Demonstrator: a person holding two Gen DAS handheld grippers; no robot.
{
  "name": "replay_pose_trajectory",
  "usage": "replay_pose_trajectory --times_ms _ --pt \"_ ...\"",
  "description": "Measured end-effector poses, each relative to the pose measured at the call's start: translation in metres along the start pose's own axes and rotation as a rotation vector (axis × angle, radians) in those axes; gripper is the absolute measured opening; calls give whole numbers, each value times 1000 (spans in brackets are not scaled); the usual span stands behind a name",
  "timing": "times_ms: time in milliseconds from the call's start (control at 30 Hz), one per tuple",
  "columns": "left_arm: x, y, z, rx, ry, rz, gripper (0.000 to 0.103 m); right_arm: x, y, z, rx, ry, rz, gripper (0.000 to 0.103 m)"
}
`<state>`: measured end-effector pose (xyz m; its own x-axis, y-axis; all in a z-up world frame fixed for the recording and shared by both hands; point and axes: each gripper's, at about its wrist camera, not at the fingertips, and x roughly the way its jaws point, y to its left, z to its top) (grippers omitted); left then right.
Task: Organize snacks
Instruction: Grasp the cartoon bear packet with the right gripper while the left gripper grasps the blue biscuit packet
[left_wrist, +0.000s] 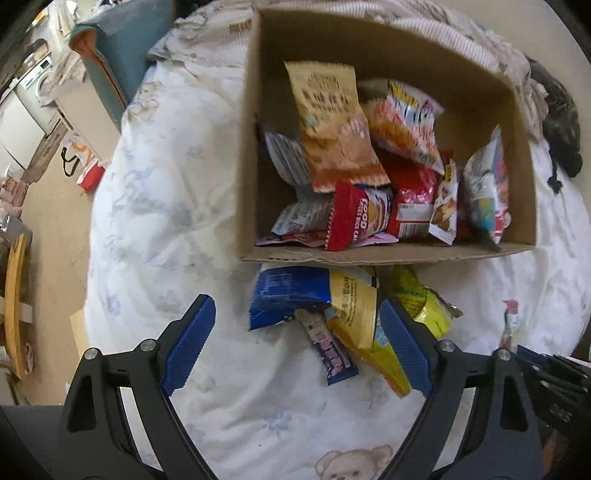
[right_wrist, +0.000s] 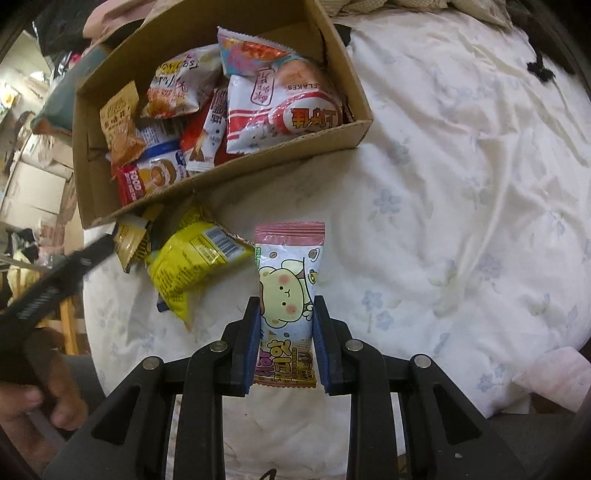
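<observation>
A cardboard box (left_wrist: 255, 206) full of snack packets sits on a white floral bedsheet; it also shows in the right wrist view (right_wrist: 88, 192). Loose packets lie in front of it: a blue one (left_wrist: 284, 297), a gold one (left_wrist: 354, 306), a yellow one (left_wrist: 428, 306) (right_wrist: 192, 266) and a purple bar (left_wrist: 332, 350). My left gripper (left_wrist: 297, 314) is open above these packets, empty. My right gripper (right_wrist: 286, 314) is shut on a pink bear-print packet (right_wrist: 286, 280), held above the sheet right of the yellow packet.
The bed edge drops to the floor at the left, with furniture and bags (left_wrist: 85, 166) beyond. A dark cloth (left_wrist: 561, 125) lies right of the box. A pink item (right_wrist: 554, 373) lies at the sheet's lower right. The left gripper's frame (right_wrist: 55, 280) shows in the right wrist view.
</observation>
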<state>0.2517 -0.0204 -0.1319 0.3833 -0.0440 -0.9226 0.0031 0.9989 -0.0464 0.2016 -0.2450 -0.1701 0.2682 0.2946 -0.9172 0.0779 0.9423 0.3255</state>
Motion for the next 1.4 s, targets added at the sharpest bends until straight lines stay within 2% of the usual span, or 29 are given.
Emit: replay_pose_trajectory --times_ms 167,267,300,367,467,500,600,767,867,1200,1400 --pt "33 0 6 -24 29 26 89 -11 -8 3 0 -7 22 28" --pt "50 9 7 -62 81 -14 89 -7 -11 2 14 6 23 28" --pt "54 13 7 -84 96 -38 85 -4 -8 2 16 7 22 28" --pt "57 17 6 -109 105 -77 68 -1 -4 0 21 2 28 28" --pt "57 20 3 -123 116 -96 53 -7 -3 1 23 -17 34 28" --pt "54 21 2 -125 116 -98 44 -9 -4 0 24 -21 37 28" --pt "46 22 -2 -117 111 -96 34 -15 -8 -1 32 -25 44 28" --pt "20 29 -15 -130 90 -85 29 -20 -3 -2 20 -33 52 28" --pt "4 28 -21 -103 65 -79 27 -23 -2 -3 14 -41 58 28" --pt "-26 27 -57 -83 37 -58 20 -35 1 -8 -1 -60 86 28" --pt "-59 27 -66 -37 -57 -53 17 -48 -1 -10 5 -90 114 28"
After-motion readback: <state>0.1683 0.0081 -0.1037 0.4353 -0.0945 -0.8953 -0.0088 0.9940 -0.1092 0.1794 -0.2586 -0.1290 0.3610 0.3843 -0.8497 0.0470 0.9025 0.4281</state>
